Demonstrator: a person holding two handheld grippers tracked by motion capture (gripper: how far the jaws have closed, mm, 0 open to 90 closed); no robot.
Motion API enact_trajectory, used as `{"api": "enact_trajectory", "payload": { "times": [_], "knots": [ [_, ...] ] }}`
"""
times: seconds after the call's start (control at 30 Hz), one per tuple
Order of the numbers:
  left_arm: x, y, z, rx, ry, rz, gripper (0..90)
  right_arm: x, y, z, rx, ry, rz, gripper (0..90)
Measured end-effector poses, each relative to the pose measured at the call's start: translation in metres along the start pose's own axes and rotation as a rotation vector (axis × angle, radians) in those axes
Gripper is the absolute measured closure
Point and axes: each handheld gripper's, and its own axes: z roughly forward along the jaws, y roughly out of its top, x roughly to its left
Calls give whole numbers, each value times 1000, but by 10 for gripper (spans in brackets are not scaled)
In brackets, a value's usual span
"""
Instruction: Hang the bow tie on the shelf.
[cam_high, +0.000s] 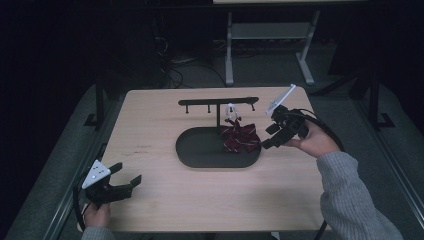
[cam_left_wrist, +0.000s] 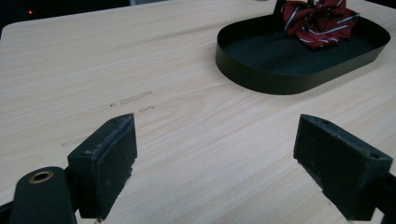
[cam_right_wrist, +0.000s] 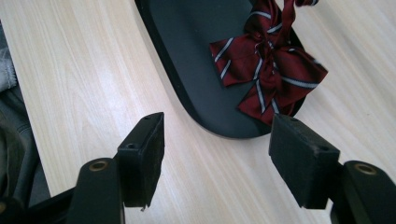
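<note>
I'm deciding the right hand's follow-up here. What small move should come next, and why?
Probably ease the right tongs forward and down toward the striped bow. Their jaws stand open with nothing between them, just short of the black tray, and the bow lies at the tray's near end, directly ahead.

Dark red bow tie (cam_high: 240, 138) with white diagonal stripes, tied and crumpled, loops splayed; lies at right end of black oval tray (cam_high: 200, 155), partly over rim; strap runs up to T-shaped black stand (cam_high: 218, 104).
</note>
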Motion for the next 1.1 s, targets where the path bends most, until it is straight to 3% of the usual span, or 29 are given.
{"api": "enact_trajectory", "payload": {
  "times": [1.1],
  "knots": [
    [-2, 1, 2, 6, -3, 12, 131, 21, -80, 19, -37, 12, 97, 351]
  ]
}}
